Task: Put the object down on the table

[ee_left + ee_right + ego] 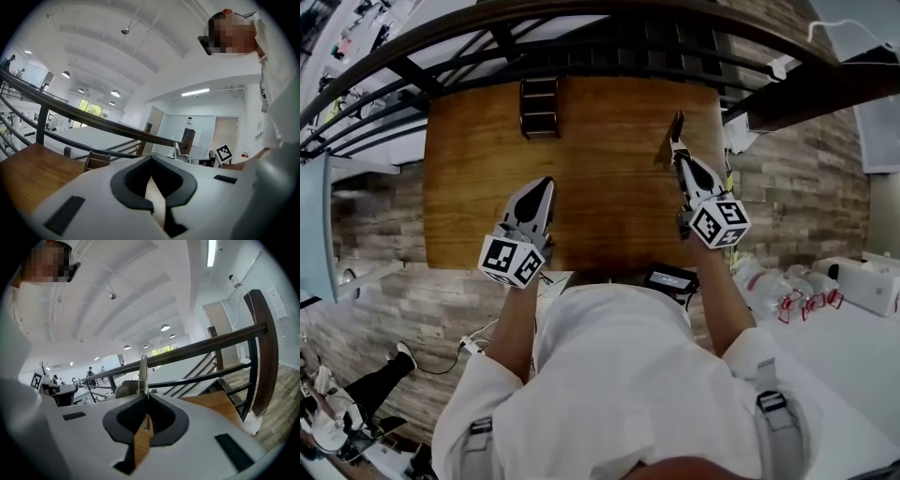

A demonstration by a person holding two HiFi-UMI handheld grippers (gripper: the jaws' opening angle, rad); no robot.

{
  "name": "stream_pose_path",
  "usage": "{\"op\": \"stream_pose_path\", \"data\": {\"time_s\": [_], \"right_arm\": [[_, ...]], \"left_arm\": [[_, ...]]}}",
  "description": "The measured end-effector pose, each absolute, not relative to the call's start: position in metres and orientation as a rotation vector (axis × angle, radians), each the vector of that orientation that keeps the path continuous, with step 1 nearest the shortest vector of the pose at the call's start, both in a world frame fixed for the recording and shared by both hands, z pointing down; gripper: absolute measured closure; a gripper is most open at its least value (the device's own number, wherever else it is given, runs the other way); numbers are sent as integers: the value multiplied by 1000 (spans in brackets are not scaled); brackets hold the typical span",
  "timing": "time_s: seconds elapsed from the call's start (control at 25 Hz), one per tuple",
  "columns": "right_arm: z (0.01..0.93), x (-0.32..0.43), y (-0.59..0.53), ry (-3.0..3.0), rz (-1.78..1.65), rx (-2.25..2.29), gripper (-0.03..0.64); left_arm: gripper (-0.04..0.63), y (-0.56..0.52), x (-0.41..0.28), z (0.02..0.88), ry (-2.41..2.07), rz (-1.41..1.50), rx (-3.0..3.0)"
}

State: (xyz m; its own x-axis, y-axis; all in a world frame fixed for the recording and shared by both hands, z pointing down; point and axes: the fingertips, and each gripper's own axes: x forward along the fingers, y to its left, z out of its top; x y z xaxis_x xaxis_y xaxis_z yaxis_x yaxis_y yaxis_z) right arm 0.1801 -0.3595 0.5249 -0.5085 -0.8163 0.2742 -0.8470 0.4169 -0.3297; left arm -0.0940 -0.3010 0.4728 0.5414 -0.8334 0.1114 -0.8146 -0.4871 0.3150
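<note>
Right claw (pixel 145 398) pinches the base of a thin tool (pixel 143 372) jutting past its tips, seemingly light and stiff; left claw (pixel 151 160) closed on nothing

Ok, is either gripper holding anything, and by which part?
The right gripper is shut on a thin flat object, gripped by its near end, the rest sticking out past the tips. The left gripper is shut, empty.

Bright, even overhead light; strong fisheye distortion.
</note>
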Motion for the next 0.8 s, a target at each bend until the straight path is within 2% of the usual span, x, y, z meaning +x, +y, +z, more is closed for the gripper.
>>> {"op": "stream_pose_path", "data": {"time_s": [0.48,0.8], "right_arm": [[566,155,-386,-2412,169,1273,591],[579,140,-393,-2318,-20,1152,591]], "left_arm": [[580,-312,-66,492,-1297,-55,2436],[580,-314,-58,497,-1297,-31,2431]]}}
